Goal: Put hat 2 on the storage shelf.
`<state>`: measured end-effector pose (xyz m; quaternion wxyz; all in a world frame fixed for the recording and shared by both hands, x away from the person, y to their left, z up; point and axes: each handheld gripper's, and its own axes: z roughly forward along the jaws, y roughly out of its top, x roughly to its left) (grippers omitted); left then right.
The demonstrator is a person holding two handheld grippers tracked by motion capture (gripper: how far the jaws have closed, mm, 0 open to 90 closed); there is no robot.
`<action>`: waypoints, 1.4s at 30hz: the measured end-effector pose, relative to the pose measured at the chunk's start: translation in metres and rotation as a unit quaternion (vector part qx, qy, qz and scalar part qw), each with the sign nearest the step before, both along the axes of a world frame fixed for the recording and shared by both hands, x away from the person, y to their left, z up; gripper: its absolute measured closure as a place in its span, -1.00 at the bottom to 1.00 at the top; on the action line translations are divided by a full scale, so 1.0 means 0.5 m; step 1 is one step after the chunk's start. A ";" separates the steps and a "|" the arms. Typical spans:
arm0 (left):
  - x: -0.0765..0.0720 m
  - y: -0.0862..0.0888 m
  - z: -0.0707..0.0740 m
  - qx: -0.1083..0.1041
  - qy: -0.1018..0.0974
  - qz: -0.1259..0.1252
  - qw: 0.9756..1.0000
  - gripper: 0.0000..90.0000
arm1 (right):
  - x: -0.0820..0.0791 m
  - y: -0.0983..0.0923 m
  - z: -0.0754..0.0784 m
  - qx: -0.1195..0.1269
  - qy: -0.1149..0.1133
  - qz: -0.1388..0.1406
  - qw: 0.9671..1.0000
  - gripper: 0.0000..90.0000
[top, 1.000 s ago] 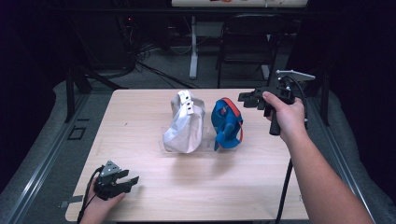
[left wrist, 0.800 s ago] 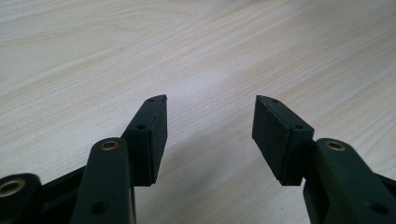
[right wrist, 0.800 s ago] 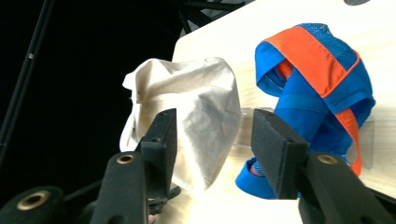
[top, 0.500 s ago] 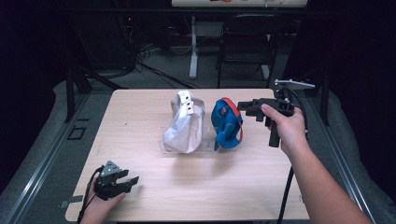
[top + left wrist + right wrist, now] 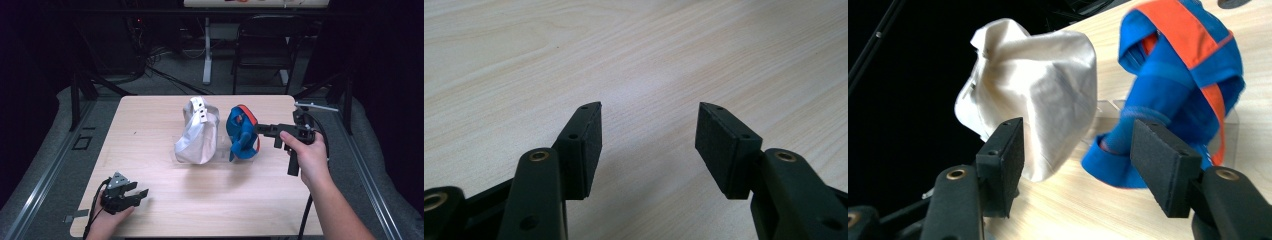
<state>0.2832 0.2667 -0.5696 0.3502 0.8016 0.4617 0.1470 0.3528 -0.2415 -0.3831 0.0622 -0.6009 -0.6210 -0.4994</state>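
Two bunched fabric articles stand on one pale wooden table (image 5: 150,150): one white cloth piece (image 5: 197,132) and one blue cloth piece with orange trim (image 5: 242,132). Two black handheld two-jaw grippers are present, left gripper (image 5: 141,192) and right gripper (image 5: 261,130).

Bare wood spreads across the table (image 5: 150,130) left of the white cloth bundle (image 5: 196,135) and along the whole near edge, open for a pass. The bundle and the blue-and-orange fabric piece (image 5: 242,132) stand upright mid-table, just beside each other with only a narrow gap between the 2. The fabric piece blocks the right gripper (image 5: 260,131) directly ahead.
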 end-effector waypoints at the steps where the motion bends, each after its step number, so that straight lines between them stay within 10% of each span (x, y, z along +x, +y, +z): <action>1: 0.000 0.000 -0.001 0.001 -0.001 0.002 1.000 -0.01 | -0.004 -0.001 -0.005 -0.004 -0.003 0.000 1.000 -0.17; 9: 0.001 0.001 -0.003 -0.004 0.003 0.001 1.000 -0.01 | -0.051 -0.010 -0.061 -0.042 -0.042 -0.030 0.998 -0.14; 20: 0.002 0.004 -0.005 -0.008 0.001 0.006 1.000 -0.01 | -0.111 0.024 -0.181 -0.102 -0.048 0.001 0.994 -0.10; 42: 0.003 0.007 -0.008 -0.009 -0.001 0.013 1.000 -0.01 | -0.181 0.037 -0.317 -0.113 -0.086 -0.012 0.990 -0.02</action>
